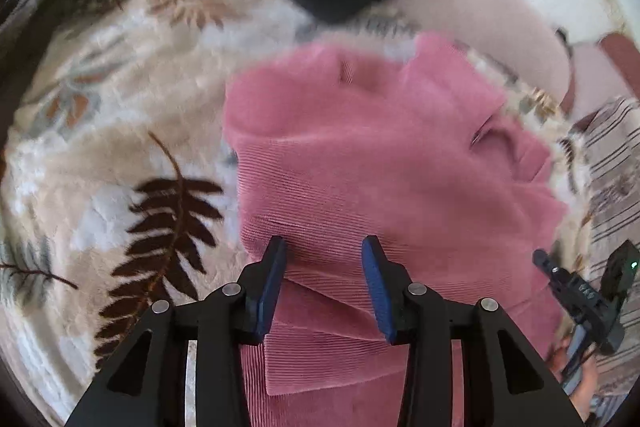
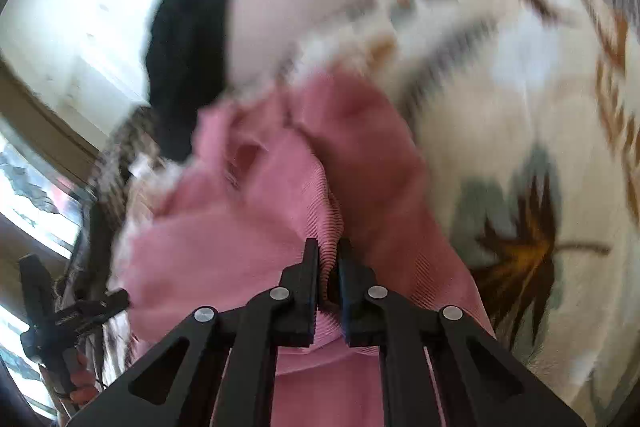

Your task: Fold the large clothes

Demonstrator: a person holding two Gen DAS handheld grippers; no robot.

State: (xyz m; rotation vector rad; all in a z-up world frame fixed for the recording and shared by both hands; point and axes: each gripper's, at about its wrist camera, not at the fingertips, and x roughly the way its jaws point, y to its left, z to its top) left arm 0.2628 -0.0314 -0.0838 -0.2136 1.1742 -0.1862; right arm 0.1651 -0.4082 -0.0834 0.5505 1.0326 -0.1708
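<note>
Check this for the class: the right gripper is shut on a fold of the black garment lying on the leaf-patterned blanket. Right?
Wrong garment. The right wrist view shows the right gripper shut on a fold of the pink ribbed garment, lying on the leaf-patterned blanket.

Both wrist views look steeply down, close, sharing pink garment (image 1: 380, 167).

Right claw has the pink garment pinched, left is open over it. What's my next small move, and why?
Probably close the left claw on the fold beneath it. Its jaws stand open over the pink garment, gripping nothing, while the right claw already pinches a ridge of cloth. With both edges held, you could carry the fold across the blanket.
</note>
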